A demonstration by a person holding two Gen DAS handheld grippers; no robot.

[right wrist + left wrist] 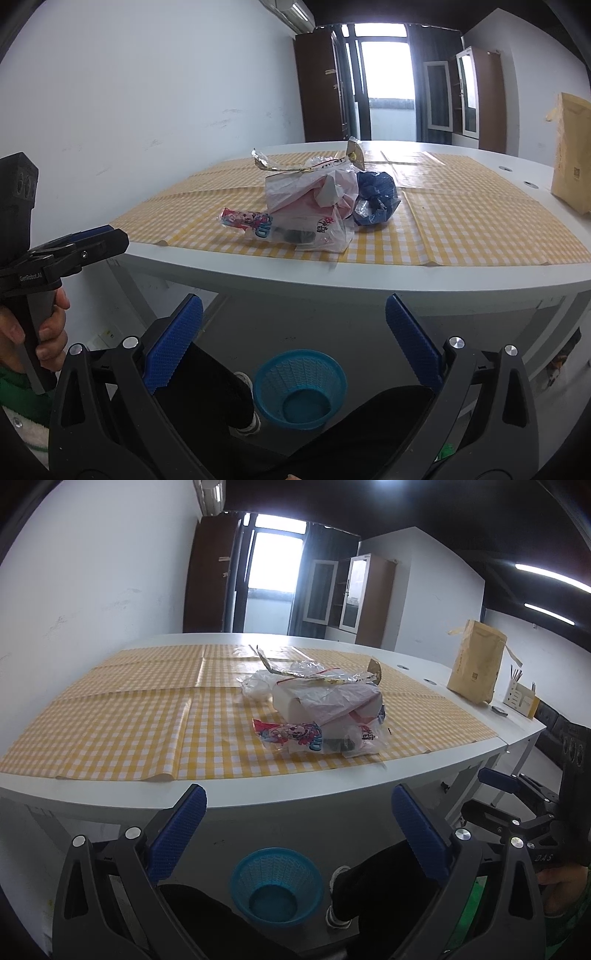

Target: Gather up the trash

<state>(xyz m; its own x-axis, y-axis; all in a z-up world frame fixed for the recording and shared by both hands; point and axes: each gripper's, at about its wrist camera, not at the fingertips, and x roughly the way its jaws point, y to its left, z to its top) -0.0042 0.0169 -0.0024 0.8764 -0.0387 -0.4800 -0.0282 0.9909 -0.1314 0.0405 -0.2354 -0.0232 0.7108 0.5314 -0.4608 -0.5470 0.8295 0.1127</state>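
Observation:
A pile of trash [325, 705] lies on the yellow checked tablecloth [129, 709]: white plastic bags, a foil strip, a pink cartoon wrapper [284, 734]. In the right wrist view the pile [314, 199] also shows a crumpled blue bag [376, 199]. A blue mesh bin [275, 884] stands on the floor under the table's near edge; it also shows in the right wrist view [301, 387]. My left gripper [299, 827] is open and empty, held below the table edge. My right gripper [295, 332] is open and empty, also low before the table.
A brown paper bag [476, 664] stands at the table's right end beside a white pen holder [521, 698]. The white table [369, 280] has its front edge just ahead. My legs and shoes are beside the bin. Cabinets and a door are at the back.

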